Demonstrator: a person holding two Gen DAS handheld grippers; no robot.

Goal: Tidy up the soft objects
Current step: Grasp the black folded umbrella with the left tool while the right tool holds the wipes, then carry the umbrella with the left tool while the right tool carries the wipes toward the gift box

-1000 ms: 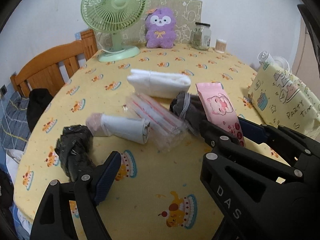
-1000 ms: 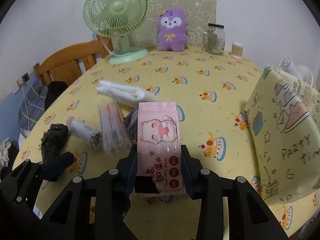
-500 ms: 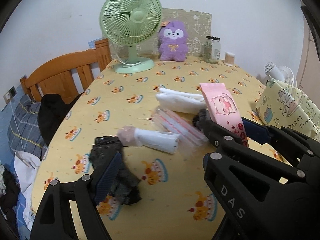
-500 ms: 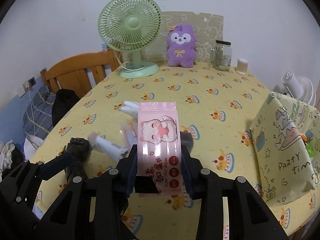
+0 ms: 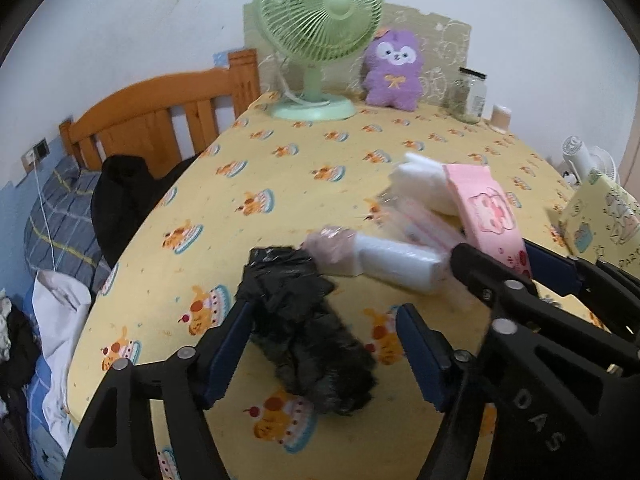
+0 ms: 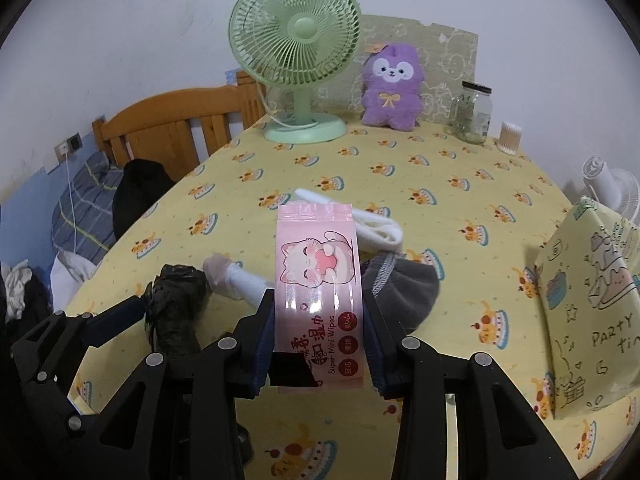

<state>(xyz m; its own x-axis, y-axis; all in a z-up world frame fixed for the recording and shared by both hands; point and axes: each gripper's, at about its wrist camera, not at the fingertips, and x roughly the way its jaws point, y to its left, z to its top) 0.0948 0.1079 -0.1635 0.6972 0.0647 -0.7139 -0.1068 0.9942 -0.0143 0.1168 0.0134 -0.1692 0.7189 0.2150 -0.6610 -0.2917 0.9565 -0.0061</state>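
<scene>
A crumpled black bag roll point(image 5: 308, 328) lies on the yellow tablecloth near the front left edge. My left gripper point(image 5: 324, 348) straddles it with jaws closing. The left pad is at the bag's side and the right pad stands clear of it. In the right wrist view the same black bag point(image 6: 176, 308) sits beside a left finger point(image 6: 116, 316). My right gripper point(image 6: 318, 344) is shut on a pink wipes pack point(image 6: 318, 280) and holds it above the table. The pack point(image 5: 484, 216) also shows at the right of the left wrist view.
Mid-table lie a white roll with a pink end point(image 5: 384, 256), a clear striped packet point(image 5: 424, 224), a white folded cloth point(image 5: 420, 184) and a grey cloth point(image 6: 404, 292). A yellow gift bag point(image 6: 592, 312) stands right. Fan point(image 5: 320, 20), purple plush point(image 5: 394, 68) and jar point(image 5: 470, 96) line the back.
My left gripper has slid left until the black bag lies between its fingers, and its jaws have narrowed. The right gripper has shifted along with the pink pack still gripped.
</scene>
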